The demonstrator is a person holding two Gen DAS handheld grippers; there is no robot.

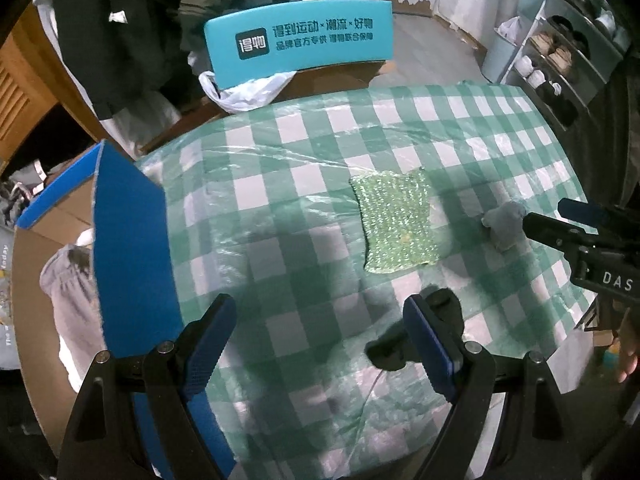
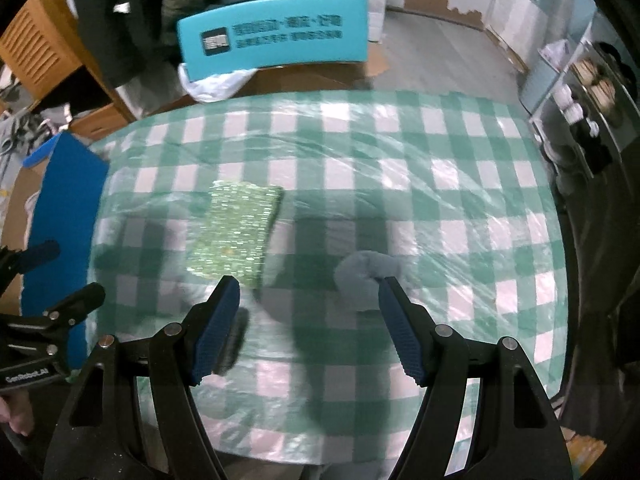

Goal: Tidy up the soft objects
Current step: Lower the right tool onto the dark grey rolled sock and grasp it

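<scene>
Soft items on the table number two: a sparkly green square scouring cloth (image 1: 396, 222) lying flat near the middle of the green-and-white checked plastic tablecloth (image 1: 304, 184), and a small grey fuzzy plush lump (image 1: 505, 224) toward the right edge.

From the left wrist camera, the left gripper (image 1: 322, 344) hovers above the near part of the table with its blue-padded jaws spread wide and nothing between them, probably waiting its turn. A blue-lined open cardboard box (image 1: 132, 236) stands against the left edge, a likely place for sorted things; pale grey fabric seems to lie inside, though distortion makes that uncertain. The right gripper (image 1: 536, 220) enters from the right, its tips just beside the plush lump.

From the right wrist camera, slightly blurred, the right gripper (image 2: 308, 300) is likewise wide open and empty. The grey plush lump (image 2: 366, 272) sits by the right-hand fingertip, apparently touching it, suggesting an approach to grasp. The green cloth (image 2: 238, 232) lies beyond the left-hand fingertip. The left gripper (image 2: 60, 280) shows at the left edge.
</scene>
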